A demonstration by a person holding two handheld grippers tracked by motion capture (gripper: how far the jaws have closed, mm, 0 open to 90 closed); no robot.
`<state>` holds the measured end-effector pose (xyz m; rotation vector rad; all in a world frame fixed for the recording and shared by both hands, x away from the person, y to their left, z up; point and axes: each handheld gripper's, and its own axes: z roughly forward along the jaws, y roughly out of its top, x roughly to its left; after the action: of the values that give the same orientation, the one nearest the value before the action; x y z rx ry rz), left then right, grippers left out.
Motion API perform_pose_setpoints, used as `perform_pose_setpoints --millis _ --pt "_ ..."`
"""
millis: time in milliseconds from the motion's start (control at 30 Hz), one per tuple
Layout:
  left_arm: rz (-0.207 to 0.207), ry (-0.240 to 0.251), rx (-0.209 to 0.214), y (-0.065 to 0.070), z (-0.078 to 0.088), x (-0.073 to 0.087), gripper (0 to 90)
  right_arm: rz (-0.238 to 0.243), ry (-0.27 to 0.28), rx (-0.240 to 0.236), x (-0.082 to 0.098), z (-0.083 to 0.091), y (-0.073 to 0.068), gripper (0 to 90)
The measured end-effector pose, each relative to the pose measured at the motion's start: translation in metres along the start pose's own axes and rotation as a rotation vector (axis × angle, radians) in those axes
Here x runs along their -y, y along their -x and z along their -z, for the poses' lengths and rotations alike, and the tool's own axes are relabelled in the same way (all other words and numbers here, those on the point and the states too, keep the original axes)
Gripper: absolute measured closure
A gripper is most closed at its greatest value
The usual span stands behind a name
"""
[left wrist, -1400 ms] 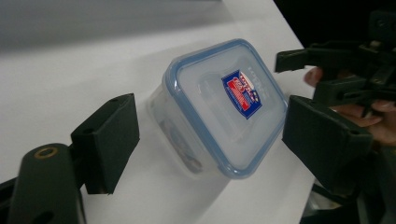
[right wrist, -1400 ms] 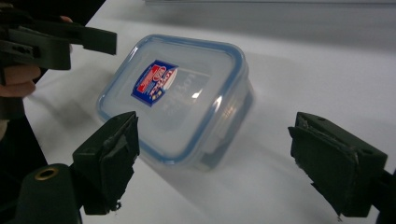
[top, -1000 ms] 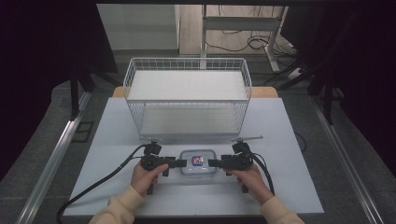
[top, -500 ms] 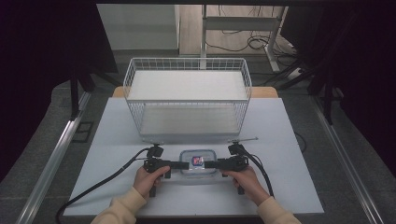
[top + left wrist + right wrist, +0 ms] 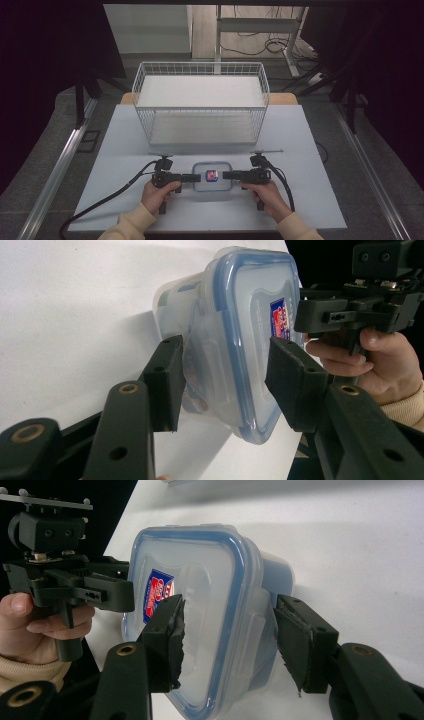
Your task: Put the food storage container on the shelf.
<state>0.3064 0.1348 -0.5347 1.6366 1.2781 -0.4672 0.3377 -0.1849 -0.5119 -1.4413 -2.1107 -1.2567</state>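
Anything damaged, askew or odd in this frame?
One thing: the right gripper's foam pads look frayed and ragged at the edges. Otherwise the container sits flat on the table, lid on, and the basket stands square.

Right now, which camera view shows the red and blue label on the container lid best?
The right gripper view: the label faces the camera, unobstructed. In the left gripper view the right gripper partly hides it. The high view shows a tiny spot.

Even overhead light brightens the white worktop [image 5: 125, 150]; surroundings fall dark, shadows stay soft, and nearby jaws blur slightly.
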Motion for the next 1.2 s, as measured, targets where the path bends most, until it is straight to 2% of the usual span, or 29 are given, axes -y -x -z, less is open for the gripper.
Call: perform_pose_setpoints --millis 467,700,1200 --pt "0.011 0.001 0.004 0.0008 0.0008 -0.0007 52.3 0.001 0.009 -0.001 0.0020 0.0016 -0.0007 47.9" --pt "0.012 0.000 0.004 0.0013 0.0024 -0.0023 53.3 -0.029 0.019 -0.020 0.0001 0.0033 0.0010 50.1" --pt "0.002 0.007 -0.008 0.0041 0.0055 -0.0052 53.7 -0.011 0.017 -0.022 -0.0006 0.0027 -0.0010 49.9"
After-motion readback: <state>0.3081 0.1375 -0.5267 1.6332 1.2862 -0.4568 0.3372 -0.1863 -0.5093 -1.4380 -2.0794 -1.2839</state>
